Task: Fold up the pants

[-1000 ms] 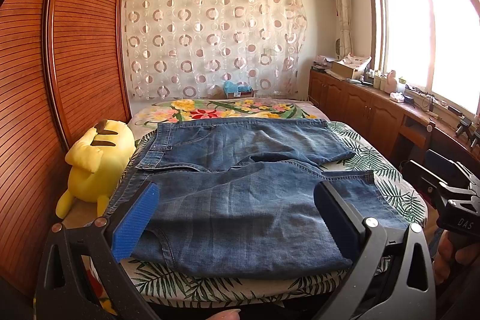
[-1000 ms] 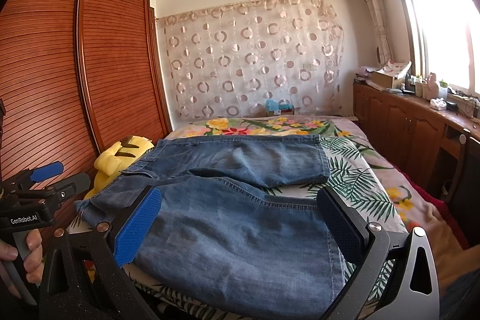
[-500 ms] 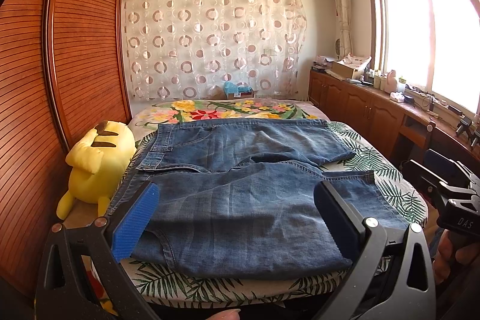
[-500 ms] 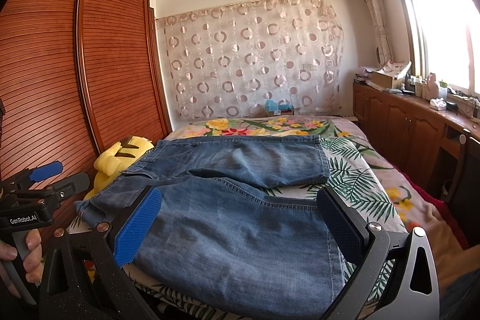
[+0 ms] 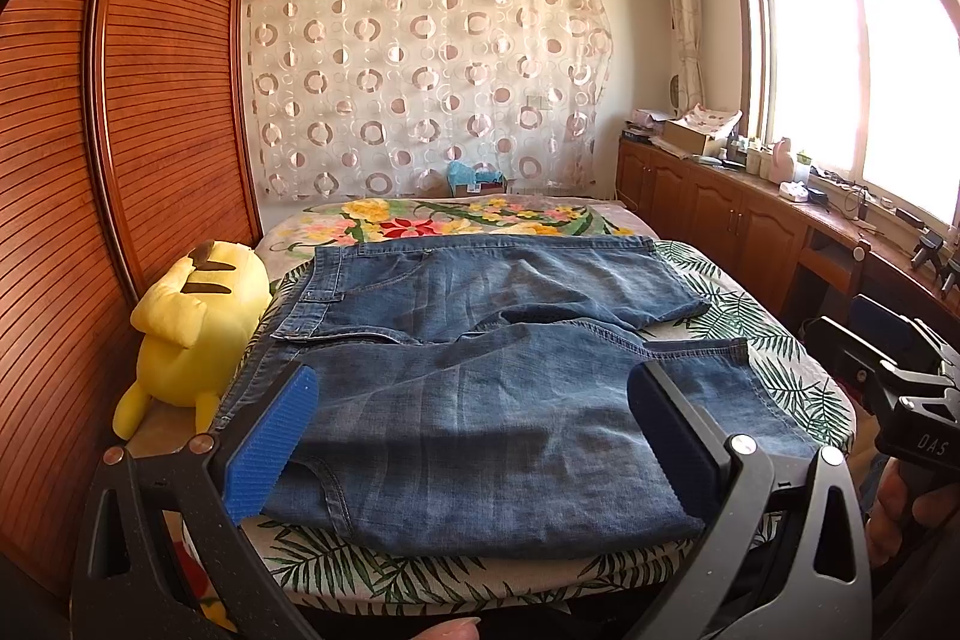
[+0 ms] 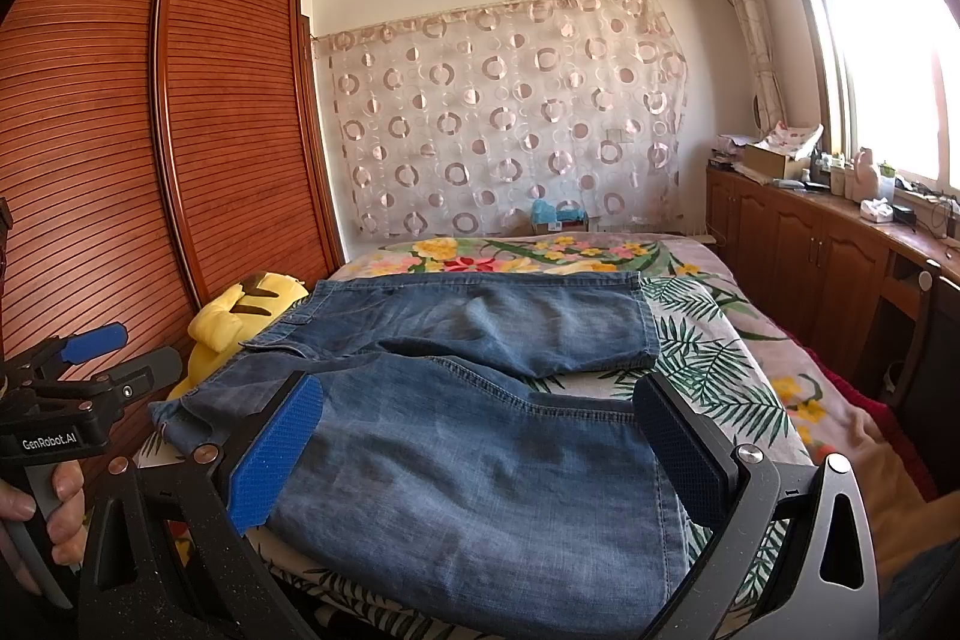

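Blue denim pants [image 5: 480, 358] lie spread flat across the bed, waistband at the left and both short legs pointing right, the near leg overlapping the far one. They also show in the right wrist view [image 6: 468, 400]. My left gripper [image 5: 474, 436] is open and empty, hovering above the near edge of the pants by the waist end. My right gripper [image 6: 480, 448] is open and empty, above the near leg towards its hem. Each gripper shows at the edge of the other's view.
The bed [image 5: 780, 376] has a floral and leaf-print sheet. A yellow plush toy [image 5: 192, 328] sits at the left edge against a slatted wooden wardrobe [image 5: 90, 160]. Wooden cabinets [image 5: 750, 226] with clutter run under the window on the right.
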`<state>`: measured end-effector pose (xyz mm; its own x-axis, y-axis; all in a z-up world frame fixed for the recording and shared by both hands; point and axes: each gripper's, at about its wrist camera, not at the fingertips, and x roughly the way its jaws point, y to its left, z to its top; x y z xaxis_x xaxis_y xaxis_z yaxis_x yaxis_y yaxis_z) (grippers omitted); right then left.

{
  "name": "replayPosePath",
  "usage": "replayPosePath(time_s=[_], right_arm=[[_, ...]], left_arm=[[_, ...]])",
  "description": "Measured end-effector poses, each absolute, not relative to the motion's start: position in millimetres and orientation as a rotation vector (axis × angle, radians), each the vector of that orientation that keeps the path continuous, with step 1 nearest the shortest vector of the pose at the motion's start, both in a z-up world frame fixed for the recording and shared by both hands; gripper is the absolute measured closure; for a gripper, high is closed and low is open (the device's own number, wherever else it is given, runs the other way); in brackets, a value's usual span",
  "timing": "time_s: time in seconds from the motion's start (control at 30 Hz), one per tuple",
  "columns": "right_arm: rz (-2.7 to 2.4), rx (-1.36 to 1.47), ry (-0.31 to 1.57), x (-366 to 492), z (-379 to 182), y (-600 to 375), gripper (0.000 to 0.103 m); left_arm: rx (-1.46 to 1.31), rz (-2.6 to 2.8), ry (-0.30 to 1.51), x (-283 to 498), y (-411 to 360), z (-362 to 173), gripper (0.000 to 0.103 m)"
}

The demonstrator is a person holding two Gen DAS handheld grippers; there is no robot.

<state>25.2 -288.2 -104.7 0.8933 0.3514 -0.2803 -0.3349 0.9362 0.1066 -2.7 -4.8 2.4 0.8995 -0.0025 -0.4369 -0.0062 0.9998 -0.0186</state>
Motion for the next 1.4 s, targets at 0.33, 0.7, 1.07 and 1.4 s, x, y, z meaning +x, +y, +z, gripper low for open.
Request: replayPosePath(time_s=[0.33, 0.7, 1.07, 1.4], right_arm=[[0.358, 0.054, 0.321, 30.2, -110.6, -286.7, 0.0], [0.33, 0.044, 0.382, 43.4, -123.0, -289.4, 0.0], [0.303, -0.003, 0.446, 55.8, -128.2, -292.9, 0.0], [0.263, -0.026, 0.546, 69.1, -132.3, -306.6, 0.001]], left_arm=[[-0.02, 0.001, 0.501, 5.5, 1.7, 0.4, 0.0], [-0.032, 0.067, 0.568, 21.9, 33.7, -34.6, 0.0], [-0.066, 0.134, 0.613, 31.1, 81.3, -54.0, 0.0], [-0.107, 0.187, 0.664, 30.2, 132.8, -75.2, 0.0]])
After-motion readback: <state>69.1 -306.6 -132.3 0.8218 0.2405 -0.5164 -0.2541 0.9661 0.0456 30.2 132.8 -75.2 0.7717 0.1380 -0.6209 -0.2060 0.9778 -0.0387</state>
